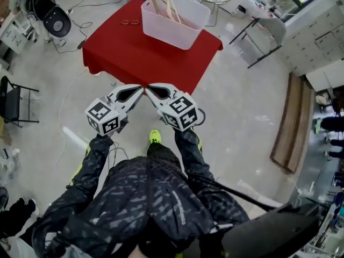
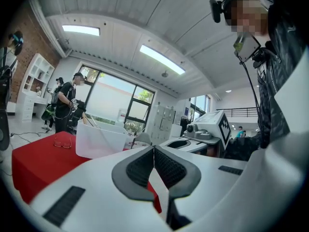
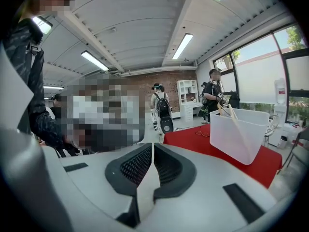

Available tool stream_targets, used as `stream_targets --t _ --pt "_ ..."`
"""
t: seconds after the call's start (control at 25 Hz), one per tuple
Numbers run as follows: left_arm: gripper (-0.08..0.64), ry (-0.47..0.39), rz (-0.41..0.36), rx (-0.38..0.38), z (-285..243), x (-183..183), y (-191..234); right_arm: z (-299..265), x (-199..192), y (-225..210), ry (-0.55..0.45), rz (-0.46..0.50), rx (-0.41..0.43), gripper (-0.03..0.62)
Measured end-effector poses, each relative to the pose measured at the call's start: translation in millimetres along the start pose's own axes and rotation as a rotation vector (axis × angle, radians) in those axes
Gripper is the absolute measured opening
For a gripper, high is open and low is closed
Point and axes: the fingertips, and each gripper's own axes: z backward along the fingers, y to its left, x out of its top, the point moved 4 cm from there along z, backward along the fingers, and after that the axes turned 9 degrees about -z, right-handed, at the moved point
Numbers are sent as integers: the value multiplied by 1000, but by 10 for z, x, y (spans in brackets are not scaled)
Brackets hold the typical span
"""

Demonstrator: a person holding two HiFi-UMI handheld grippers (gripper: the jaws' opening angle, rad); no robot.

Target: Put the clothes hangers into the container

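1. Standing well apart from a square table draped in red cloth [image 1: 134, 55], a person in a dark patterned jacket [image 1: 145, 198] is holding both tools out in front of the chest.
2. The left gripper [image 1: 138, 91] is keeping its black ribbed pads [image 2: 137, 168] pressed together along one seam, empty.
3. The right gripper [image 1: 151, 90] is likewise sitting closed and empty, its pads [image 3: 169, 166] meeting edge to edge.
4. Both grippers are pointing inward, their tips almost touching each other above the pale grey floor [image 1: 242, 117].
5. A translucent white plastic container [image 1: 166, 34] is resting on the far right part of the table, well apart from both grippers.
6. Light wooden clothes hangers [image 1: 169, 4] are lying inside that container, leaning on its far wall, with their ends poking above the rim.
7. A pair of thin-framed spectacles [image 1: 130, 21] is lying on the cloth just left of the container, not touching it.
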Motion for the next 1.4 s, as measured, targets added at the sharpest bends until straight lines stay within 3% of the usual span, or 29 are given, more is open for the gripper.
stream_targets --t 0.4,0.6,0.84,1.08,1.4 --pt "11 -36 -17 -59 1089 -112 -883 343 -467 1346 -28 11 -58 25" --pt "11 -45 -26 -77 1450 -210 -1209 468 -688 1796 -50 22 -89 25" --pt "11 -26 -33 -66 1557 -229 -1456 661 -828 1899 -54 18 -87 25" --pt "11 -30 -29 -24 1570 -165 -1412 791 -810 1951 -61 46 -75 21" --pt "11 -34 -19 -47 1489 -136 -1544 960 -803 1952 -70 34 -75 21"
